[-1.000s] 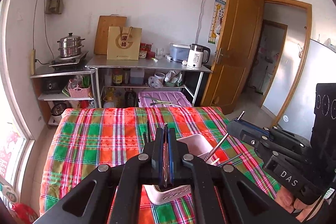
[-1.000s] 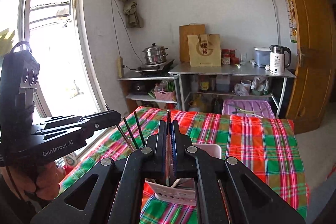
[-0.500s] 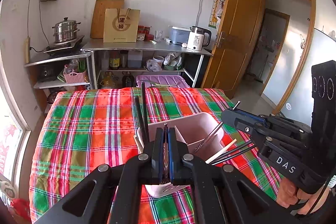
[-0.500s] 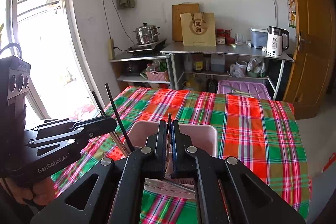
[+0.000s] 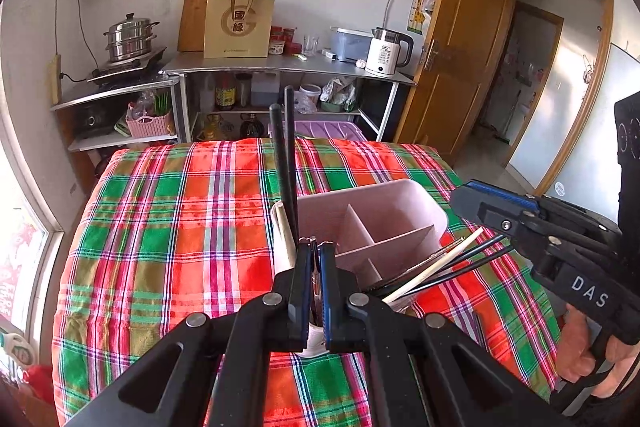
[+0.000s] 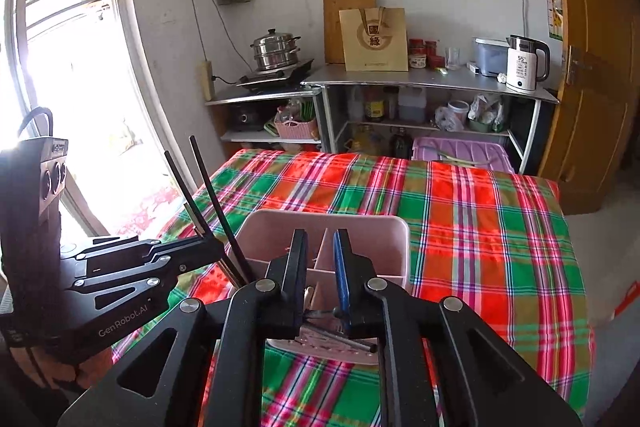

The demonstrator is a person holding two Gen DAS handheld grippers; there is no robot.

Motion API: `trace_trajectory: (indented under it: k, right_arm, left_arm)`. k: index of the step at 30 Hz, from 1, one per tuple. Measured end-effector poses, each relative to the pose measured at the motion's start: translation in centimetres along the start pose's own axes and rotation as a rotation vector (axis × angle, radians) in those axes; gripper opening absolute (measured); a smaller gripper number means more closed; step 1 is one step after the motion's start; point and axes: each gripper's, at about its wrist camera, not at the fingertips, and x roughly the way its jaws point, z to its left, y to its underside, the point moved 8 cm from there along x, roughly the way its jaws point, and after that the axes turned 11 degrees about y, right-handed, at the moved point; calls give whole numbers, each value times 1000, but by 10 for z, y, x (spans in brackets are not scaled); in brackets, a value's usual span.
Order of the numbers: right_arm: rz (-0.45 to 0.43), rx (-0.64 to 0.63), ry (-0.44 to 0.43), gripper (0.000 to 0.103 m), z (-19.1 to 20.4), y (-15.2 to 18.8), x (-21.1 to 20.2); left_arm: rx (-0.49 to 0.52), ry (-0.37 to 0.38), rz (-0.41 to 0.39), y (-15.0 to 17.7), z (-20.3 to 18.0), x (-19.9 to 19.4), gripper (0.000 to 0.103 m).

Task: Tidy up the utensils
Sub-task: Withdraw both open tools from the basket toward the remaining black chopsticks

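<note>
A pale pink divided utensil holder (image 5: 404, 203) stands on the plaid tablecloth; it also shows in the right wrist view (image 6: 320, 223). My left gripper (image 5: 316, 251) is shut on a metal utensil, over the holder's left end. Two black chopsticks (image 5: 285, 163) stand up beside it; they show in the right wrist view (image 6: 212, 203). My right gripper (image 6: 320, 259) is open above the holder; it also shows in the left wrist view (image 5: 472, 195). Several chopsticks and metal utensils (image 5: 444, 263) lean out of the holder's right compartment.
The plaid table (image 5: 168, 227) ends at the far edge before metal shelves (image 5: 280, 67) with a kettle, pot and paper bag. A window is at the left (image 6: 80, 107), a wooden door at the right (image 5: 460, 47).
Both grippers have come down closer to the holder. My right gripper has opened and let go of what it held. The left stays shut.
</note>
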Motion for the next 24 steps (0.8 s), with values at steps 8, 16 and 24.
trace_trajectory:
  k: [8, 16, 24]
  right_arm:
    - [-72, 6, -9, 14, -8, 3, -43]
    - [-131, 18, 1, 15, -22, 26, -91]
    - [-128, 44, 40, 15, -42, 73, -118]
  left_arm:
    - [16, -21, -81, 3, -7, -36, 6]
    - [35, -26, -161, 28, -24, -84, 7]
    - [50, 3, -181, 79, -51, -108, 8]
